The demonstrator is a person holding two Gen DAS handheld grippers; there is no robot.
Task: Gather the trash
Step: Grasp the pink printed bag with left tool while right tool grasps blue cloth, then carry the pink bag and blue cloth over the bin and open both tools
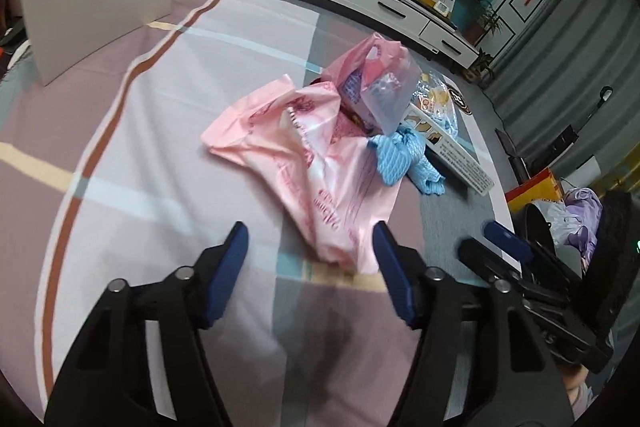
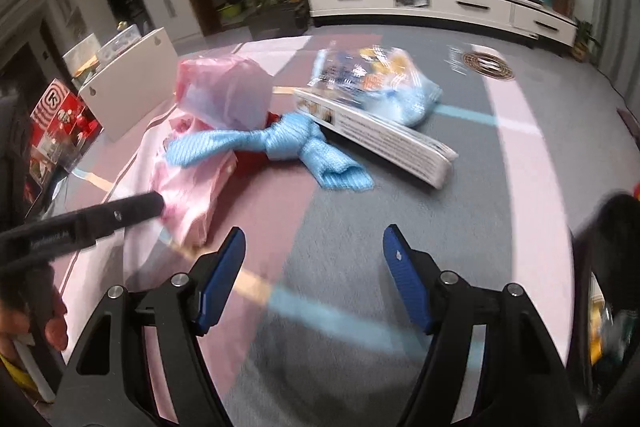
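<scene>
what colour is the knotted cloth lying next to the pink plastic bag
Light blue with a fine ribbed weave: the knotted blue cloth beside the pink plastic bag. Clearest in the right wrist view.

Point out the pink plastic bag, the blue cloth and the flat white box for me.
pink plastic bag (image 1: 320, 163): left wrist view, on its crumpled middle.
blue cloth (image 2: 286, 141): right wrist view, on the knot.
flat white box (image 2: 384, 139): right wrist view, on its printed long side.

Both wrist views slant down, sharing the pink bag (image 1: 320, 163).

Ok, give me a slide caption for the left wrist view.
Open left tongs hover at the near end of a pink plastic bag lying on a striped cloth, blue rag beside it.
</scene>
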